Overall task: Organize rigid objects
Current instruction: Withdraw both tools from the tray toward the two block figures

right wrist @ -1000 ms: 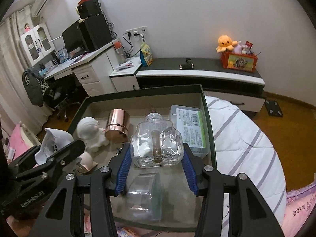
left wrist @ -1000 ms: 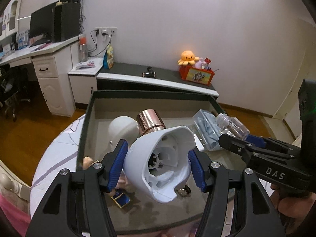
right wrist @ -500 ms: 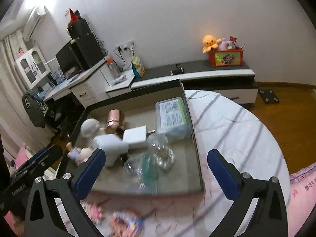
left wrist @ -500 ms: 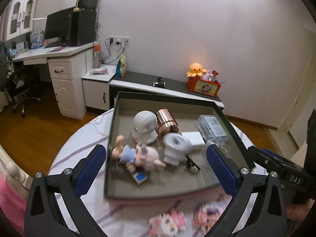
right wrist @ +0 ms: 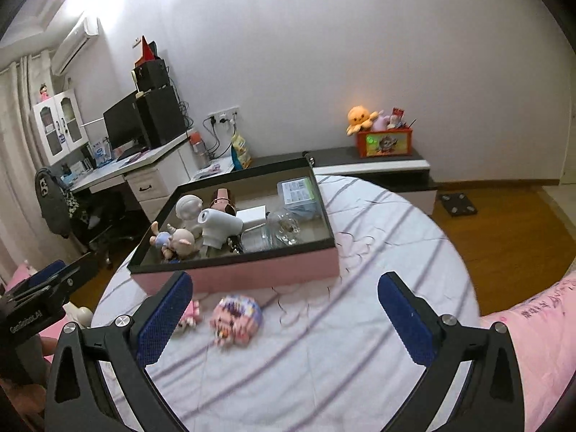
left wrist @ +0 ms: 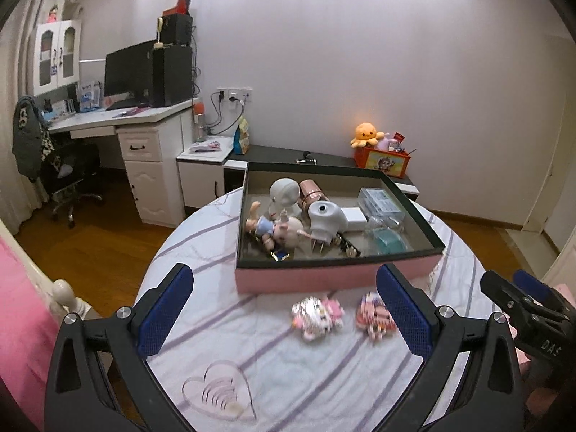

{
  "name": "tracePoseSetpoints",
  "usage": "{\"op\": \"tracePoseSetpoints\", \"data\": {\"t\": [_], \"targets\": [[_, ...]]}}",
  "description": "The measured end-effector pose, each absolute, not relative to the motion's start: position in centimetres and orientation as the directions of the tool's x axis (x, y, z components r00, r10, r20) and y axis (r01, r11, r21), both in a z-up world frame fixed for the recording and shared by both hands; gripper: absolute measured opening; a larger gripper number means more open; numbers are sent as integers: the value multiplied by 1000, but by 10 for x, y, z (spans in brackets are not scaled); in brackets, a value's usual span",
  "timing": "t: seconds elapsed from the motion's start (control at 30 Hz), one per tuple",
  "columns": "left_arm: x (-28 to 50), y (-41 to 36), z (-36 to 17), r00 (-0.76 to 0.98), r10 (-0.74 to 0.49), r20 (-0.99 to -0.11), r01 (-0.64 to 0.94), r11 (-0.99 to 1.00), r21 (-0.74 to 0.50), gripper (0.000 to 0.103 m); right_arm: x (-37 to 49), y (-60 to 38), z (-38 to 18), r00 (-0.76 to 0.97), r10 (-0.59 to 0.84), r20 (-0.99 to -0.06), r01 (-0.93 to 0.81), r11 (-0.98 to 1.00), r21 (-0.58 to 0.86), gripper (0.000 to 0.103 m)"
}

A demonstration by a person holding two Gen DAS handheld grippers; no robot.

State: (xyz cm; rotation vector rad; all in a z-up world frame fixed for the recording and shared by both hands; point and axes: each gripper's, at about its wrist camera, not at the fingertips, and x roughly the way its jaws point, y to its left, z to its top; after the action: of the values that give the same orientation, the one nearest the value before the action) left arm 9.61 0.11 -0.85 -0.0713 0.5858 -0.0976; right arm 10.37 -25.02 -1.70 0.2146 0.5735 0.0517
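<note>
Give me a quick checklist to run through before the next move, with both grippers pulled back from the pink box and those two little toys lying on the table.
1. Left gripper empty, jaws wide: ok.
2. Right gripper empty, jaws wide: ok.
3. White hair dryer and clear bottle resting inside the pink box: ok.
4. All toys boxed: not ok. Two block figures lie on the table in front of the box.
5. Free space in the box for them: cannot tell; the contents look crowded, and the near wall hides part of the floor.
6. Path to the figures clear: ok, nothing stands between the jaws and them.
</note>
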Motion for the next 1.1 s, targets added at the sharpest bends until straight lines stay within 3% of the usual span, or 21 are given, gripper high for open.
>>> {"op": "tracePoseSetpoints", "data": {"t": [0.4, 1.1], "targets": [[54, -1, -21, 828, -123, -547, 73, 991, -112, 103, 58, -232, -24, 853, 43, -520, 25, 992, 124, 103], [44, -2, -29, 819, -143, -556, 84, 988, -130, 103, 54, -225, -24, 855, 49, -516, 14, 993, 116, 103]]}}
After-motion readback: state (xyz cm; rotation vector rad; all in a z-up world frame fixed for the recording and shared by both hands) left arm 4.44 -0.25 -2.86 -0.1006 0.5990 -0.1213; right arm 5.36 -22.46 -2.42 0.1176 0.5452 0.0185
